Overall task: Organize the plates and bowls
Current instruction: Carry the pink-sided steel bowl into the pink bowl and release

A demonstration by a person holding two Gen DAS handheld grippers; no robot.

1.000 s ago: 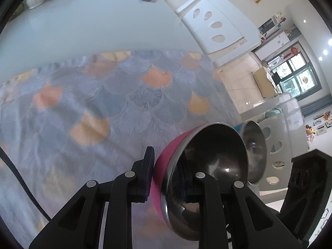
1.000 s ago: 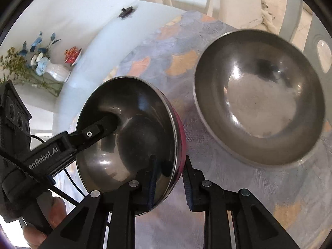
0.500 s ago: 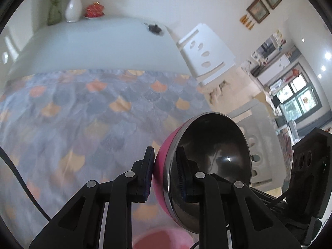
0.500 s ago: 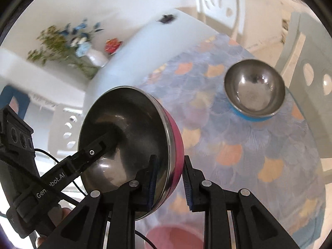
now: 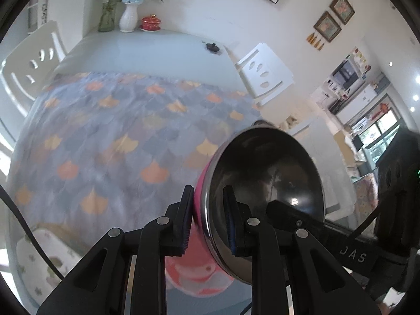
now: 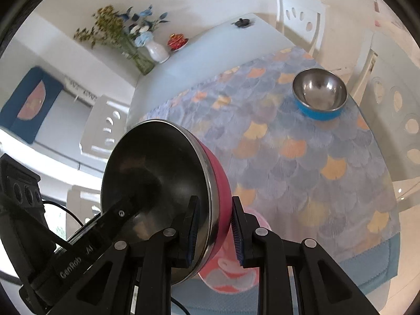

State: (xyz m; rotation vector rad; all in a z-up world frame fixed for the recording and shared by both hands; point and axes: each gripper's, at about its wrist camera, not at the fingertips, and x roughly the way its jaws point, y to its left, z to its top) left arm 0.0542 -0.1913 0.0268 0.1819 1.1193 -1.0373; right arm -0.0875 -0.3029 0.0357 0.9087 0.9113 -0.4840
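Bowl being carried: both grippers are holding one round metal bowl with a pink outside (image 5: 262, 191) up in the air, tipped on its side above the table.
Left gripper (image 5: 207, 225): it is pinching the bowl's rim, one pad outside and one inside.
Right gripper (image 6: 214, 232): it is squeezing the rim on the other side the same way.
Other bowl: a shiny metal bowl with a blue outside (image 6: 319, 97) is sitting alone, far off on the scale-patterned tablecloth (image 6: 302, 162).
Pink plate (image 6: 228, 270): it is lying flat below the lifted bowl.
Done: I think not much yet.
Left to do: the pink bowl is waiting for a spot, maybe on the plate or with the blue bowl.
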